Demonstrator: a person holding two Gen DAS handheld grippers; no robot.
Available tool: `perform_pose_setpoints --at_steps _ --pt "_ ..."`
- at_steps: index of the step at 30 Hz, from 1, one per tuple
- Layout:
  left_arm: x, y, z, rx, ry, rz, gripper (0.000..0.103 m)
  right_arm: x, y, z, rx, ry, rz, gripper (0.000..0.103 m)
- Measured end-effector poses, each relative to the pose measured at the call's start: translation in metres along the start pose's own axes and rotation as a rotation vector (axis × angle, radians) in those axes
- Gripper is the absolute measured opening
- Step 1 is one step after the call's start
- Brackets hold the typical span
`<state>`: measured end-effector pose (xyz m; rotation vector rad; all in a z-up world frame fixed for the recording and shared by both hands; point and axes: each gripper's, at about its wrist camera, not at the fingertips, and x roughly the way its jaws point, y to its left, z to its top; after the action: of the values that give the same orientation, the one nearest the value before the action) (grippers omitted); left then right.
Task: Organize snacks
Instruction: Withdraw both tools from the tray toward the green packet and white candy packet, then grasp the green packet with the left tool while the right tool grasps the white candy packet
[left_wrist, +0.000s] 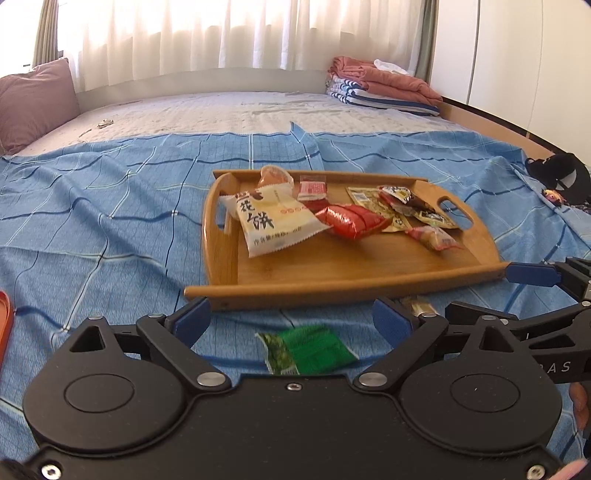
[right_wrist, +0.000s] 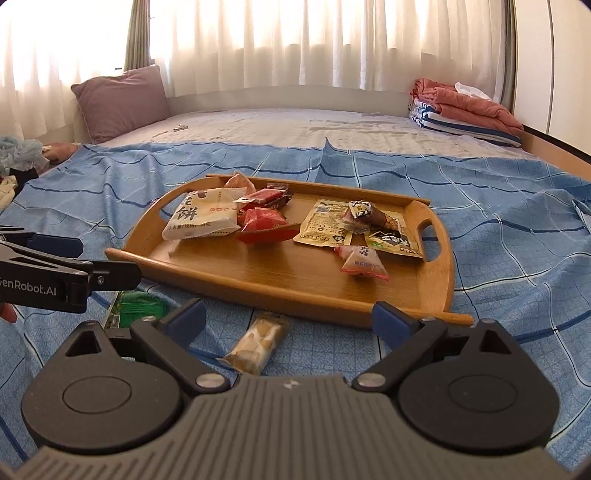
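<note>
A wooden tray (left_wrist: 332, 273) (right_wrist: 236, 269) lies on the blue checked bedsheet and holds several snack packets: a white cake packet (left_wrist: 273, 218) (right_wrist: 203, 218), a red packet (left_wrist: 351, 219) (right_wrist: 264, 221) and others. On the sheet in front of the tray lies a green packet (left_wrist: 308, 349) (right_wrist: 135, 304). My left gripper (left_wrist: 293, 319) hangs over it, open, pads apart and touching nothing. A beige clear-wrapped snack (right_wrist: 255, 343) lies between the wide-open fingers of my right gripper (right_wrist: 290, 317), which does not touch it. Each gripper shows at the other view's edge.
A purple pillow (right_wrist: 122, 99) leans at the head of the bed. Folded blankets (left_wrist: 380, 86) (right_wrist: 465, 107) are stacked at the far right. A black object (left_wrist: 557, 175) lies at the right bed edge, an orange edge (left_wrist: 4, 325) at the left.
</note>
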<state>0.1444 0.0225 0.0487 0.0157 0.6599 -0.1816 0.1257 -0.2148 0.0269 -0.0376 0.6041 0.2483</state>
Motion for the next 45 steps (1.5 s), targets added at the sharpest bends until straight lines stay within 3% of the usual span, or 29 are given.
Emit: perform_pose_setpoints --at_steps 11,26,34,42,45 --pt "-0.002 -0.004 -0.025 0.039 -0.004 0.018 0.095 0.0 0.021 -0.019 -0.068 0.013 0.016 0.1" --pt "0.024 -0.001 -0.031 -0.04 0.037 -0.015 0.092 0.018 0.02 -0.025 -0.02 0.042 0.024 0.099" --pt "0.036 -0.002 -0.032 -0.059 0.058 -0.048 0.065 0.029 0.021 -0.023 -0.016 0.077 0.046 0.09" --pt "0.041 0.001 -0.027 -0.086 0.058 -0.064 0.054 0.034 0.015 -0.02 0.055 0.101 0.066 0.082" --pt "0.042 0.002 -0.027 -0.085 0.051 -0.061 0.048 0.037 0.014 -0.018 0.08 0.101 0.058 0.072"
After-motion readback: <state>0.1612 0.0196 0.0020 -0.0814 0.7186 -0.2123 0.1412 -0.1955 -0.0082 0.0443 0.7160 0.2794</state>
